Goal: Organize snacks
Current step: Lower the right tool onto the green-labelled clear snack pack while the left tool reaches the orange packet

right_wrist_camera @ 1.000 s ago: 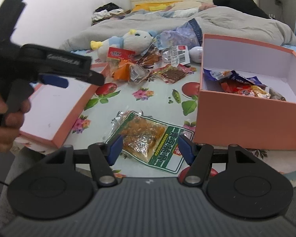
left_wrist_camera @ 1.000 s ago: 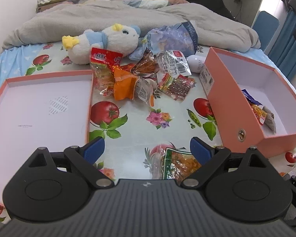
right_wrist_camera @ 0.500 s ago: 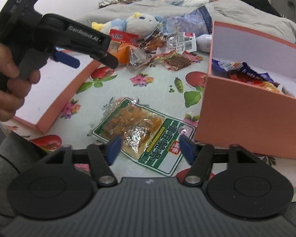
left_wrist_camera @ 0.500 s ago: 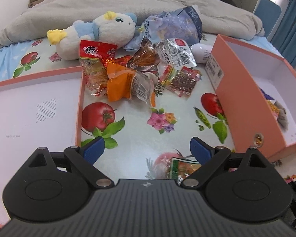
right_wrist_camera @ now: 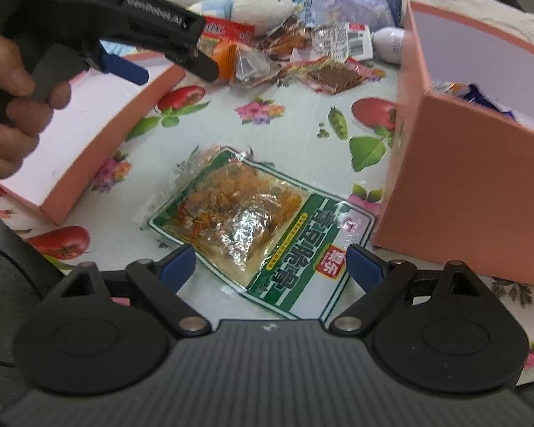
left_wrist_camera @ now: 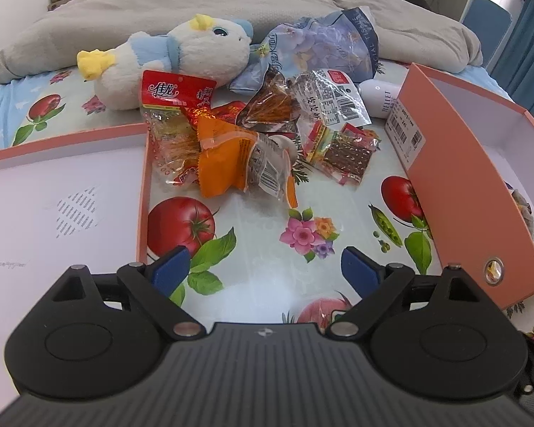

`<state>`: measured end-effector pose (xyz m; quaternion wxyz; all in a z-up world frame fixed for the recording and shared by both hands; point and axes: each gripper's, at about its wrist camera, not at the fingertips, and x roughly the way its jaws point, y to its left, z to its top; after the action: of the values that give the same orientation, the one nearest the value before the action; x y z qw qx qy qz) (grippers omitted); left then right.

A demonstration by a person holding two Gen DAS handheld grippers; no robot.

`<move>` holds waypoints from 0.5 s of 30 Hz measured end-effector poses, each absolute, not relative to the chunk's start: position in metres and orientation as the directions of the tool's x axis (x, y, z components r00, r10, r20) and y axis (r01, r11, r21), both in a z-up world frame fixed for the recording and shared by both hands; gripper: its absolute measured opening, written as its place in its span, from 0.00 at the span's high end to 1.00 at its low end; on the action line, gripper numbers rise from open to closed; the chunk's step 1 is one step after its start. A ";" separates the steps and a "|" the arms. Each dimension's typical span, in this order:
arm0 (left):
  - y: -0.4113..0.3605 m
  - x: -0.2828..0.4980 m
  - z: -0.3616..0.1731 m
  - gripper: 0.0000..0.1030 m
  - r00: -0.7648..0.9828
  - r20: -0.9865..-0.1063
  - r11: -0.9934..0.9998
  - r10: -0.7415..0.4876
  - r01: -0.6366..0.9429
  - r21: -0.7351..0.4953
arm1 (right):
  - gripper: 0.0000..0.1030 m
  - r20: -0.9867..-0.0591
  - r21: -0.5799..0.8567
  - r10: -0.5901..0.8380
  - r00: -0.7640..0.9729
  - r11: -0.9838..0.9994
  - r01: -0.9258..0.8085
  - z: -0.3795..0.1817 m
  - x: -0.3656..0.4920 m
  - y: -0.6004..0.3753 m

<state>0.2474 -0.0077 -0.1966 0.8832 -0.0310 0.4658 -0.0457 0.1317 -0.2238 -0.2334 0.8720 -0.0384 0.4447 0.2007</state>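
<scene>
A green-edged snack packet (right_wrist_camera: 260, 227) lies flat on the fruit-print cloth, just ahead of my open, empty right gripper (right_wrist_camera: 267, 267). A pile of snack packets (left_wrist_camera: 252, 138) lies further back, also in the right wrist view (right_wrist_camera: 302, 57). The pink box (left_wrist_camera: 459, 163) stands at the right with some snacks inside (right_wrist_camera: 480, 96). My left gripper (left_wrist_camera: 267, 270) is open and empty, above the cloth short of the pile. It shows in the right wrist view (right_wrist_camera: 131, 71), held in a hand at upper left.
The pink box lid (left_wrist_camera: 53, 192) lies open side up at the left. A plush toy (left_wrist_camera: 174, 57), a tissue pack (left_wrist_camera: 320, 46) and a white bottle (left_wrist_camera: 381, 96) lie behind the pile. A grey blanket (left_wrist_camera: 231, 3) covers the bed beyond.
My left gripper has moved forward toward the pile, and the green packet has dropped from its view. My right gripper has come lower and nearer over the green packet.
</scene>
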 end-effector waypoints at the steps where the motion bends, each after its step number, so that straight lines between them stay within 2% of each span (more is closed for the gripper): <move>1: -0.007 0.248 -0.198 0.12 0.564 -0.818 0.994 -0.110 0.053 -0.097 | 0.09 -0.787 0.098 0.312 0.532 0.915 -0.392 -0.236 0.132 -0.223; 7: -0.002 0.252 -0.203 0.20 0.568 -0.815 0.993 -0.115 0.052 -0.104 | 0.09 -0.781 0.041 0.295 0.550 0.903 -0.427 -0.241 0.132 -0.213; 9: -0.001 0.254 -0.203 0.20 0.578 -0.809 0.995 -0.104 0.050 -0.092 | 0.19 -0.776 0.037 0.299 0.555 0.900 -0.434 -0.240 0.134 -0.210; 11: 0.001 0.256 -0.202 0.20 0.585 -0.805 0.995 -0.099 0.049 -0.087 | 0.38 -0.770 0.033 0.308 0.559 0.894 -0.447 -0.238 0.137 -0.207; 12: 0.001 0.257 -0.202 0.20 0.592 -0.800 0.995 -0.096 0.051 -0.082 | 0.42 -0.769 0.039 0.316 0.556 0.891 -0.453 -0.237 0.139 -0.204; 14: 0.001 0.260 -0.203 0.20 0.600 -0.796 0.997 -0.082 0.054 -0.062 | 0.60 -0.767 0.051 0.335 0.548 0.882 -0.468 -0.236 0.144 -0.200; 15: 0.001 0.262 -0.203 0.20 0.604 -0.793 0.997 -0.078 0.056 -0.055 | 0.63 -0.766 0.055 0.340 0.545 0.880 -0.471 -0.235 0.146 -0.198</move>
<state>0.2617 0.0015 -0.2029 0.8955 -0.0121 0.4434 -0.0373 0.1462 -0.1982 -0.2350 0.8754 -0.0790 0.4169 0.2317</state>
